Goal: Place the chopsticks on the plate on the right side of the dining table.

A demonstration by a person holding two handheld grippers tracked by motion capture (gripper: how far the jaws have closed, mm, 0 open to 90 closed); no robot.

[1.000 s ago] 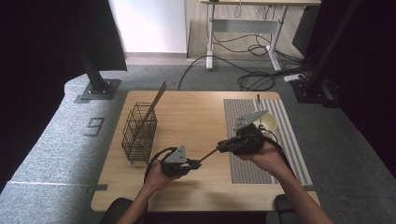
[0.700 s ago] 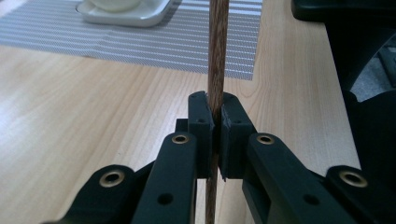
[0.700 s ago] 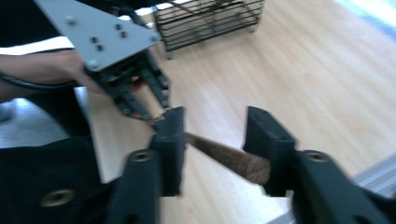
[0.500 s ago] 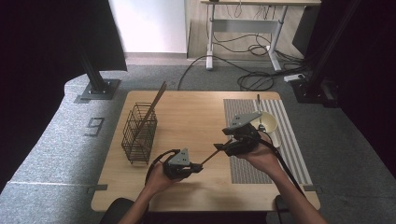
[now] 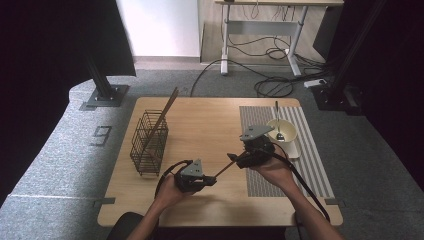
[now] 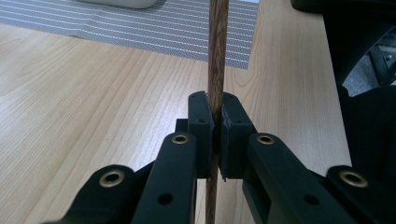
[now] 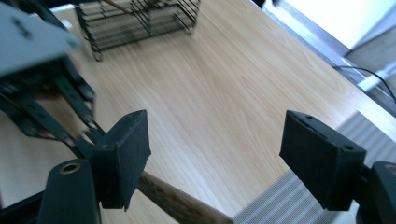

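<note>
Left gripper sits low over the desk's near middle, hand wrapped round it from below, pointing right; its jaws are clamped tight on a thin brown wooden stick, seen pinched between the black pads in the left gripper view. Stick is round, dark-grained, slanting up and right from the left gripper toward the right gripper, above the desk surface between the two. Right gripper is held level, pointing left, at the inner edge of the striped grey mat; its jaws have just been opening and stand wide apart, stick lying low by one pad, other pad clear of it. Desk is pale wood, smooth. Black wire basket stands near the left edge with another stick leaning out. Cream bowl with a spoon on the mat behind the right gripper. Bare wood between basket and grippers.
</note>
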